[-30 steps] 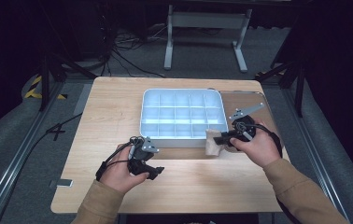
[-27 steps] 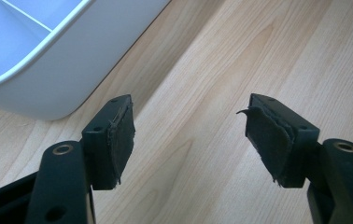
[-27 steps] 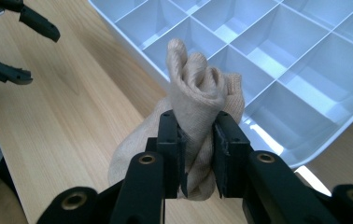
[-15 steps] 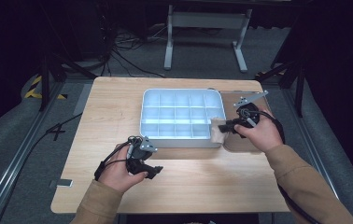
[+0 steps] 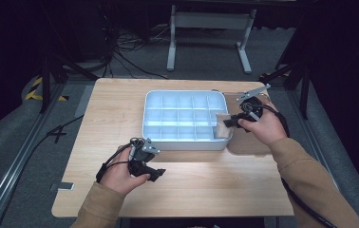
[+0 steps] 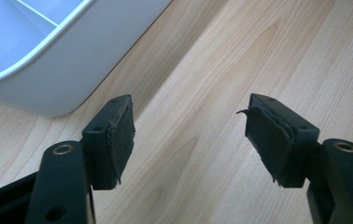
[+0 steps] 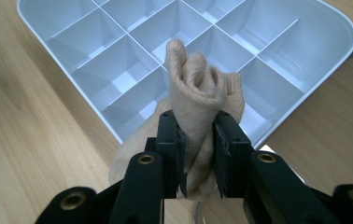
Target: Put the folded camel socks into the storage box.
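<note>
Right gripper (image 7: 198, 135) pinches a rolled beige cloth (image 7: 198, 88) above the white tray (image 7: 305, 28) — left gripper (image 6: 188, 135) gapes wide, empty.

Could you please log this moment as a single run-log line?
right gripper: shut on rolled beige cloth, over white divided tray right-front corner | left gripper: open, empty, above wooden table near tray front

Right tongs (image 5: 229, 122), clamped on the beige cloth (image 5: 222, 127), have shifted from the lower right of the tray (image 5: 185, 142) up along its right edge; cloth now overhangs the rim.
</note>
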`<state>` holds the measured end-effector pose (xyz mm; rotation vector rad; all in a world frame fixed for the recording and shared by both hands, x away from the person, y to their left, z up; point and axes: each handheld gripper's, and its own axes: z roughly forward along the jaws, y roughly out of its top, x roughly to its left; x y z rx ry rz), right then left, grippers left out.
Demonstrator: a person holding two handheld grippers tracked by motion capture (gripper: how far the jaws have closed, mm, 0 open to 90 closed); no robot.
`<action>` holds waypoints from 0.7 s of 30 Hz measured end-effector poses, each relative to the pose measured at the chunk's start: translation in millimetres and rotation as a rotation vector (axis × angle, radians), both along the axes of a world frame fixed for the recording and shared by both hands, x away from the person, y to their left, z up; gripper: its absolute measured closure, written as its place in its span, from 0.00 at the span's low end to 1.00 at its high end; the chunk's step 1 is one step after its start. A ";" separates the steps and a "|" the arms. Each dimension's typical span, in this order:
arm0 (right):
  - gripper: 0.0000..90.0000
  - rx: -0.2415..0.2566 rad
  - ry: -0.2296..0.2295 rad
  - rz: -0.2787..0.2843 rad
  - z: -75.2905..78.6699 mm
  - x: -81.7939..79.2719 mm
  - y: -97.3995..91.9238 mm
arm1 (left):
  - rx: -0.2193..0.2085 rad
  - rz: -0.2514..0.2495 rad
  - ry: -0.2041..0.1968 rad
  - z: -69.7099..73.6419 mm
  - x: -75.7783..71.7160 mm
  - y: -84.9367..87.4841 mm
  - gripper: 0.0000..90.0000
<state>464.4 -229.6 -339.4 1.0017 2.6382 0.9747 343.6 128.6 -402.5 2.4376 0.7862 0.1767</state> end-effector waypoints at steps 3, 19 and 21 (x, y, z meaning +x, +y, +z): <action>0.83 -0.017 0.001 -0.005 -2.2 4.2 1.6 | 0.001 0.000 0.001 0.2 0.3 -0.1 0.37; 0.83 -0.164 0.010 0.000 -27.3 13.6 22.2 | 0.003 -0.002 0.003 -1.4 1.1 -0.5 0.37; 0.83 -0.196 0.011 0.004 -30.1 14.2 25.8 | 0.006 -0.004 0.003 -1.5 1.1 -0.6 0.37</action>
